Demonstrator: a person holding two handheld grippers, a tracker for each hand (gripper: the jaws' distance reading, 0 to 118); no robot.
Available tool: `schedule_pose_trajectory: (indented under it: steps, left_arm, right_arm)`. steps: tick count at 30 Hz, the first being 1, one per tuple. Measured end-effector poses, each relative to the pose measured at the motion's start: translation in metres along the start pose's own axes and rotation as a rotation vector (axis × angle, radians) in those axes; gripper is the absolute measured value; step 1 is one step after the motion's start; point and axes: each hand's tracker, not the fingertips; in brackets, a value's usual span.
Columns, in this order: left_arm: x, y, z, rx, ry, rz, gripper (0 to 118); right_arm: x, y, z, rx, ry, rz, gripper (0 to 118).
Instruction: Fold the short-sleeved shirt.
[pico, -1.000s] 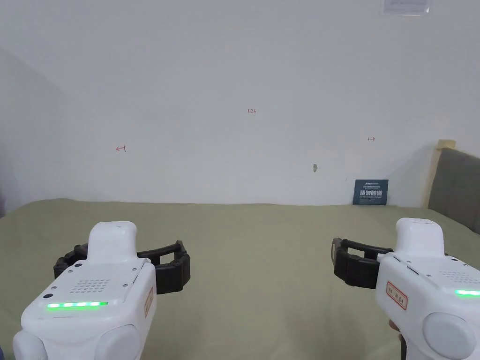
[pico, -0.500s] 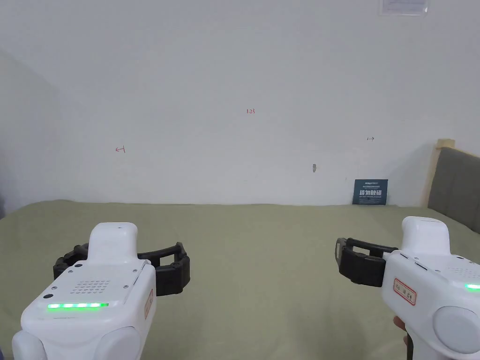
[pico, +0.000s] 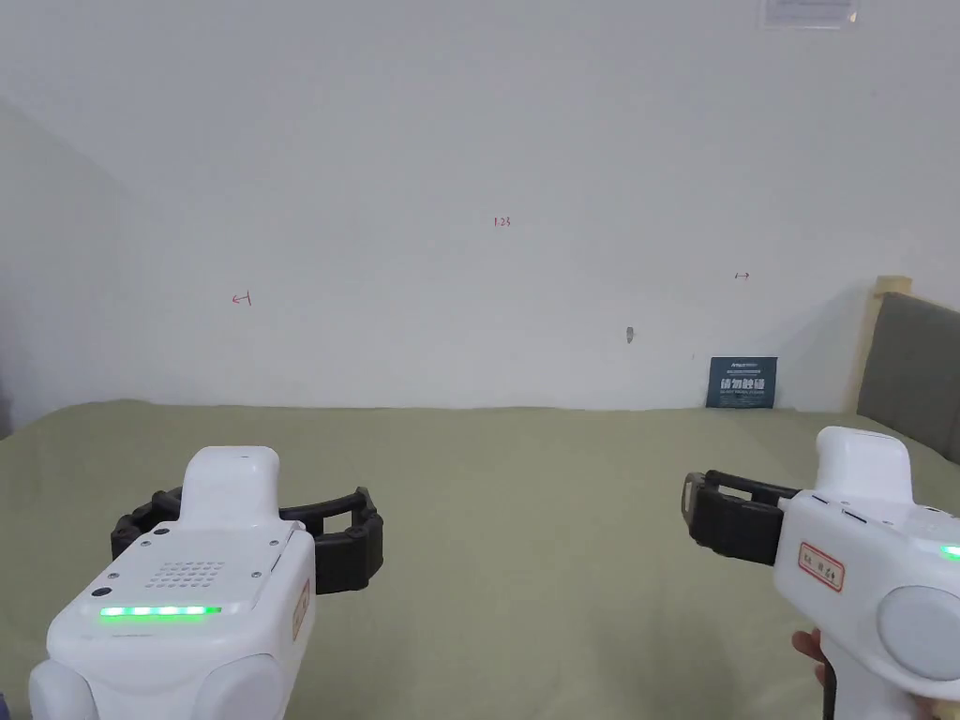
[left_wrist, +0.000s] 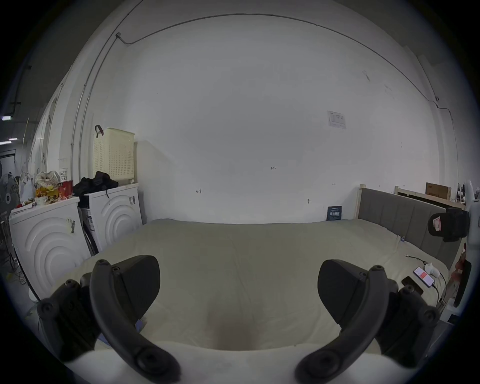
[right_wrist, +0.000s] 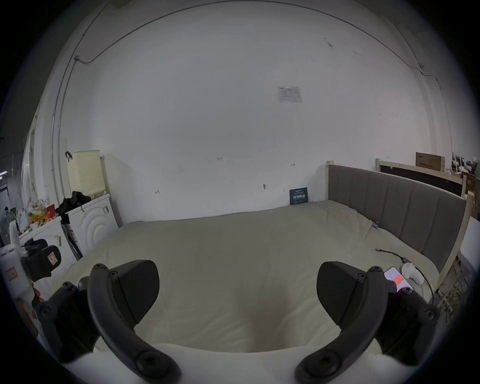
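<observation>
A pale green bed sheet (pico: 525, 487) lies flat before me, and I can see no shirt on it. My left gripper (pico: 246, 514) hovers over the near left of the bed. Its jaws stand wide apart with nothing between them, as the left gripper view (left_wrist: 239, 283) confirms. My right gripper (pico: 741, 516) hovers over the near right, held by a hand (pico: 808, 647). Its jaws are also wide open and empty in the right gripper view (right_wrist: 237, 283). Each gripper view catches the other gripper off to the side: the right gripper (left_wrist: 449, 226) and the left gripper (right_wrist: 41, 259).
A grey padded headboard (pico: 914, 375) bounds the bed on the right, and a white wall (pico: 487, 187) stands behind it. A small blue sign (pico: 742, 382) leans on the wall. Phones, a cable and a white charger (left_wrist: 423, 276) lie at the bed's right edge. Washing machines (left_wrist: 49, 241) stand on the left.
My right gripper has drifted a little to the right and lower in the head view. The left gripper has hardly moved. Both stay open.
</observation>
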Motion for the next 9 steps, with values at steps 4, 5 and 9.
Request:
schedule_pose_trajectory:
  steps: [4, 5, 9]
  left_arm:
    - [-0.0012, 0.0029, 0.0005, 0.005, -0.002, 0.002, 118]
    - [-0.0014, 0.0034, 0.0005, 0.007, -0.001, 0.003, 118]
    - [-0.0021, 0.0058, 0.0015, 0.014, -0.003, 0.009, 118]
  right_arm:
    - [0.0048, 0.0018, 0.0007, 0.006, -0.009, -0.012, 118]
    - [0.0062, 0.0016, 0.0019, 0.011, 0.013, -0.011, 118]
    - [0.002, -0.0034, 0.0076, 0.057, 0.026, 0.035, 118]
